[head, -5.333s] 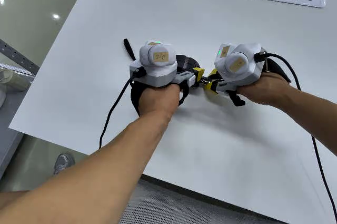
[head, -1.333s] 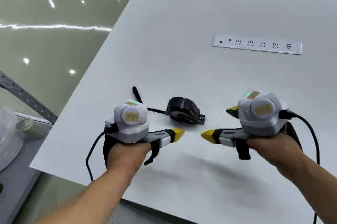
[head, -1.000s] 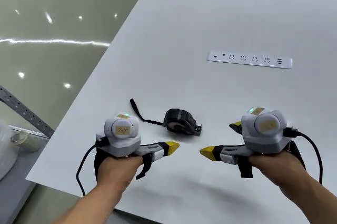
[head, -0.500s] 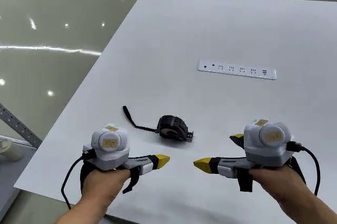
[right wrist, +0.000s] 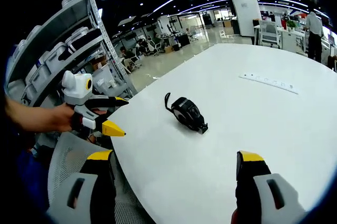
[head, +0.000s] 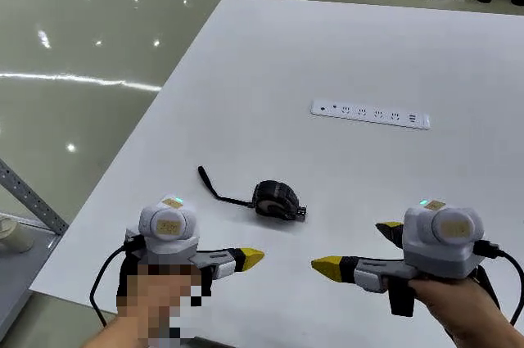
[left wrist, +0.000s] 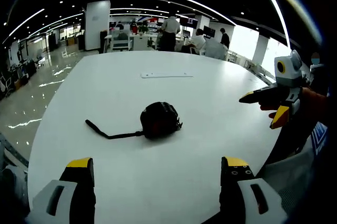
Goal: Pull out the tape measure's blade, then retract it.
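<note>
Both left tongs point(left wrist: 156, 165) and right tongs point(right wrist: 176, 156) have backed off, jaws apart, leaving the tape measure point(head: 276, 199) ahead between them, blade retracted: task seemingly done.

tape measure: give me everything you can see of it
The tape measure is a compact black rubbery-looking case resting on the white table. Blade retracted, just the end hook showing at its mouth. A thin black strap trails from the other side across the table. The left claw and right claw are open, apart from it.
</note>
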Tool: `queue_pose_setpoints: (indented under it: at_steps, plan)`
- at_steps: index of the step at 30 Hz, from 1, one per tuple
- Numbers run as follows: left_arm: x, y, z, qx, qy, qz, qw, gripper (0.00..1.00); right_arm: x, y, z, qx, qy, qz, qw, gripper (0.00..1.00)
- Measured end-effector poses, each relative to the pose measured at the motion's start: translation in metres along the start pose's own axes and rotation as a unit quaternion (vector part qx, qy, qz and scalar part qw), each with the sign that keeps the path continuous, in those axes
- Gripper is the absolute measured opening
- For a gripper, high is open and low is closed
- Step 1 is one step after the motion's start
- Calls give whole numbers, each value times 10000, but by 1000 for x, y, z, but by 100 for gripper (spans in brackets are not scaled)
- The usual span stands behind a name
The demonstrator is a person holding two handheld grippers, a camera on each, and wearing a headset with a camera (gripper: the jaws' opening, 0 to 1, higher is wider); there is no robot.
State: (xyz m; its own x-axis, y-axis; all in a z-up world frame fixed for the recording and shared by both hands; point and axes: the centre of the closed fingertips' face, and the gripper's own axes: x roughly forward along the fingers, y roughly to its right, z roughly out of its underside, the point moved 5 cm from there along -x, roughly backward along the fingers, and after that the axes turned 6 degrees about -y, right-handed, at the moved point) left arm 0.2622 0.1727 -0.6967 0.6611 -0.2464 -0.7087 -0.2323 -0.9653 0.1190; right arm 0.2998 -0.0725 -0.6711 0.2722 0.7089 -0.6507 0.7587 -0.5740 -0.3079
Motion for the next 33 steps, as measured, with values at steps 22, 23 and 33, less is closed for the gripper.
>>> queue_pose_setpoints:
  at_steps: [22,23,33]
  plan:
    - [-47,-17,18,51,211,167,9996,100,-50,-30,24,160,143,359,9991,100]
    - [-52,-18,18,41,223,188,9996,100,-53,-32,24,159,164,377,9990,100]
    - [-79,-25,29,251,267,320,9988,100,-78,-43,27,161,275,522,9981,100]
